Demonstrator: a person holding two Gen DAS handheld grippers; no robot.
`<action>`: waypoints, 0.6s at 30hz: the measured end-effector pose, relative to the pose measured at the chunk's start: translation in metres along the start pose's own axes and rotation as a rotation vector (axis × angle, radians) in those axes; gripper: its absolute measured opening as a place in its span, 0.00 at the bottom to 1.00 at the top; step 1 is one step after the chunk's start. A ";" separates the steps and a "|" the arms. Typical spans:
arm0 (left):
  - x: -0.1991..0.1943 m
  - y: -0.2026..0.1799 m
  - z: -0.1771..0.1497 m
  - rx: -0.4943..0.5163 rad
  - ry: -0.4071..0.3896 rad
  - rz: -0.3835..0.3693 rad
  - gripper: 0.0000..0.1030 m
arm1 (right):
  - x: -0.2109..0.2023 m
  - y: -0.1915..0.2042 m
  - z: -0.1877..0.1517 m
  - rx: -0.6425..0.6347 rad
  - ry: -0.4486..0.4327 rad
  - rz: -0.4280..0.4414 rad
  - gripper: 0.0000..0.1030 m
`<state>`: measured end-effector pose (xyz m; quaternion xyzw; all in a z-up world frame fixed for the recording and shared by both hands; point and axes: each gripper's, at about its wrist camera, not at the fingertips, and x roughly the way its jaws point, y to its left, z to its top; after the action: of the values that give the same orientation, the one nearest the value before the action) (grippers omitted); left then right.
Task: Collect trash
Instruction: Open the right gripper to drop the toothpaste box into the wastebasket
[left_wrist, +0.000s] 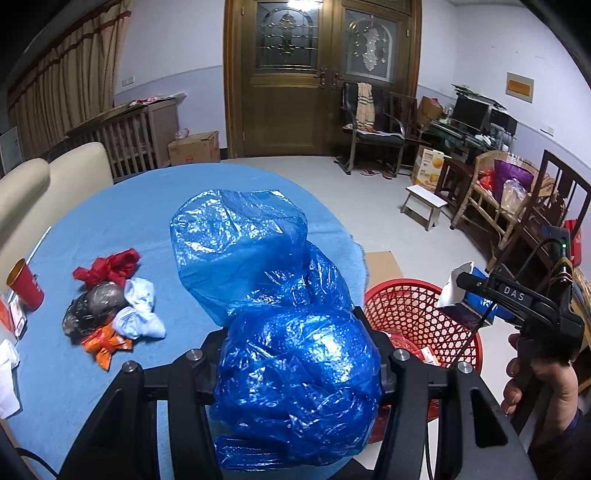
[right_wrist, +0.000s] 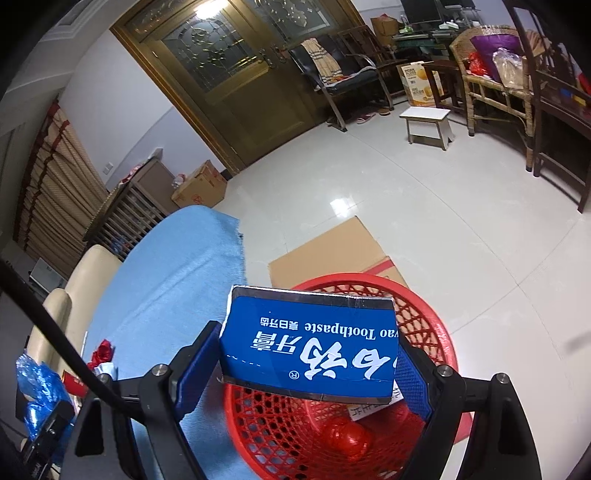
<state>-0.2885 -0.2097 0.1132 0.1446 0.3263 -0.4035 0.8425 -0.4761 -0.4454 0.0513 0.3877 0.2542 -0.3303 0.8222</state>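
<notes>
The fingers (right_wrist: 413, 373) of the right gripper (right_wrist: 306, 365) are clenched on a flat blue cardboard toothpaste box (right_wrist: 310, 343) with white lettering and a silver edge; the blue pads press its two short ends. The box hangs level above the open mouth of a round red plastic mesh basket (right_wrist: 424, 325). The basket stands on the tiled floor (right_wrist: 424, 221), just beside the counter (right_wrist: 177, 266), partly on a flat brown cardboard sheet (right_wrist: 332, 243). It holds a red crumpled item and paper scraps.

The fingers (left_wrist: 397, 363) of the left gripper (left_wrist: 301, 369) are clenched on a crumpled translucent blue plastic bag (left_wrist: 280, 317). The bag's far part rests on the counter's light blue cloth (left_wrist: 110, 210).

A pile of trash (left_wrist: 110, 302) lies on the cloth to the left of the bag: red, black, pale blue and orange crumpled pieces, touching one another. A red cup (left_wrist: 24, 282) stands near the left edge.

In the left wrist view, the right gripper (left_wrist: 476, 286) appears at the right, above the basket (left_wrist: 417, 314), held by a hand (left_wrist: 543, 373).
</notes>
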 end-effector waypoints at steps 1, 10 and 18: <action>0.001 -0.002 0.001 0.003 0.000 -0.004 0.55 | 0.000 -0.002 0.001 0.002 -0.002 -0.005 0.85; 0.015 -0.017 0.005 0.022 0.020 -0.024 0.55 | 0.016 -0.009 0.003 -0.013 0.023 -0.062 0.86; 0.029 -0.028 0.007 0.043 0.045 -0.057 0.55 | 0.021 -0.034 0.000 0.058 0.062 -0.114 0.86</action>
<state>-0.2936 -0.2478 0.0994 0.1622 0.3405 -0.4309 0.8198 -0.4877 -0.4691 0.0207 0.4062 0.2918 -0.3715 0.7822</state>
